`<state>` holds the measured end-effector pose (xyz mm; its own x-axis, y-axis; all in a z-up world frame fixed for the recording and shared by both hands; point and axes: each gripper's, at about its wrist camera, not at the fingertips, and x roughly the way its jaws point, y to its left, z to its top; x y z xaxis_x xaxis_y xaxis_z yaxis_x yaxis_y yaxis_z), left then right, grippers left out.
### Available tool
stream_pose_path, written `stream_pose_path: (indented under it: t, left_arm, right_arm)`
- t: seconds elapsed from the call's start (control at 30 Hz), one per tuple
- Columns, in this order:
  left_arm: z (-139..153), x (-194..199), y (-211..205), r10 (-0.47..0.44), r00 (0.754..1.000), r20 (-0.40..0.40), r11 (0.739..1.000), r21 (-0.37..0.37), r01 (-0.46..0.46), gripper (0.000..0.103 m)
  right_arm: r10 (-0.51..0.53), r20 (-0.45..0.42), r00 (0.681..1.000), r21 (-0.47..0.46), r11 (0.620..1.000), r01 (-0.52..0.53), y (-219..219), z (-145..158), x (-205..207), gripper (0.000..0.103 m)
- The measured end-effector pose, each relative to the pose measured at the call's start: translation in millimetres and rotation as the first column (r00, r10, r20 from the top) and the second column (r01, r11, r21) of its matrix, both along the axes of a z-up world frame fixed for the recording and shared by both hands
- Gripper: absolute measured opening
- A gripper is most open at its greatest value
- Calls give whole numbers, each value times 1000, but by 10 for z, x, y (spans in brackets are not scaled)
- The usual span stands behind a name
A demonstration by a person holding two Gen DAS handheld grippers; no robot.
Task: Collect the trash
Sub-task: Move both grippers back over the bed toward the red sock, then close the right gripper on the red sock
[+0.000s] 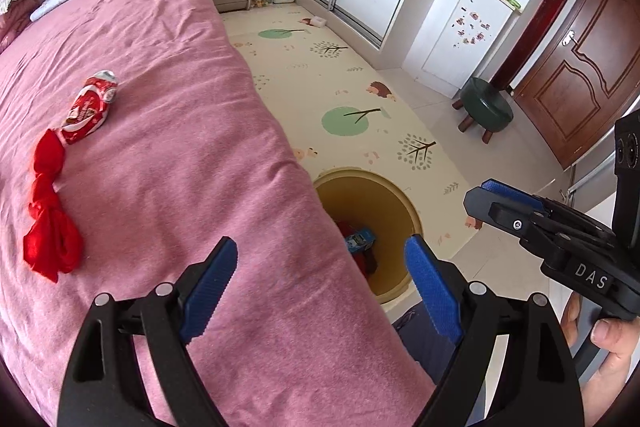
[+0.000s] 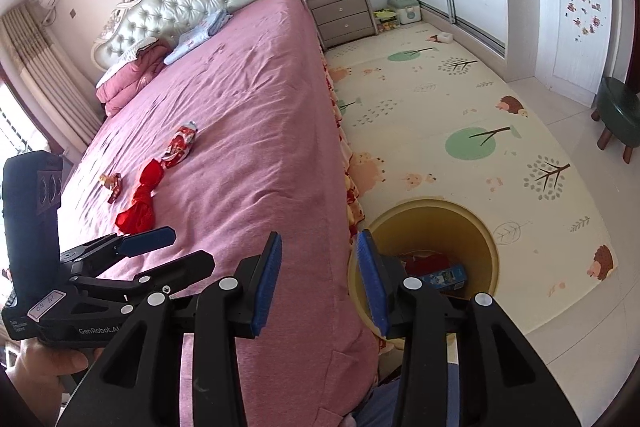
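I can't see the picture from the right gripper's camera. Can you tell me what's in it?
The open right gripper hangs over the edge of a pink bed, next to a yellow trash bin on the floor. Red wrappers lie on the bed, and the left gripper shows at the left.

Both wrist views overlook bed (image 1: pixel 168 131) and bin (image 2: pixel 430 215) (closely).

Red-white crumpled snack wrapper (image 1: pixel 91 105) flat on pink bed (image 1: pixel 168 115), ahead-left of left tool (image 1: pixel 316 291). Red knotted plastic bag (image 1: pixel 50 207) just beside wrapper, nearer tool, touching or nearly. Small brown-red candy wrapper (image 2: pixel 112 183) further left, apart. Yellow round bin (image 2: pixel 480 227) on floor beside bed, upright, just ahead of right tool (image 2: pixel 320 279); blue carton (image 2: pixel 444 277) and red scrap (image 2: pixel 424 261) inside.
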<state>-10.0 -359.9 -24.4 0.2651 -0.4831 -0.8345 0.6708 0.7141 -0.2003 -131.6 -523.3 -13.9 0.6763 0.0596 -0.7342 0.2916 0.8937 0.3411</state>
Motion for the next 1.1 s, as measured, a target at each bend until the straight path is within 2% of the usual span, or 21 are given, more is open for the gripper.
stream_pose_path:
  t: [0.17, 0.4, 0.57, 0.93, 1.1]
  left_arm:
    - [59, 118, 445, 71, 997, 30, 997, 8, -72, 86]
    - [93, 277, 1069, 175, 981, 88, 984, 22, -177, 92]
    - [47, 410, 1516, 259, 962, 82, 965, 29, -262, 94]
    - [-53, 747, 2284, 413, 908, 69, 909, 22, -416, 98]
    - [-91, 903, 2530, 474, 879, 49, 880, 9, -475, 99]
  right_arm:
    - [74, 9, 997, -6, 997, -74, 401, 67, 227, 39]
    - [173, 16, 985, 0, 985, -173, 950, 111, 555, 41]
    - [245, 11, 969, -5, 970, -245, 1343, 105, 799, 46]
    - [327, 3, 945, -1, 945, -327, 1918, 49, 1268, 69]
    - [360, -9, 933, -7, 933, -360, 2124, 0, 1502, 71]
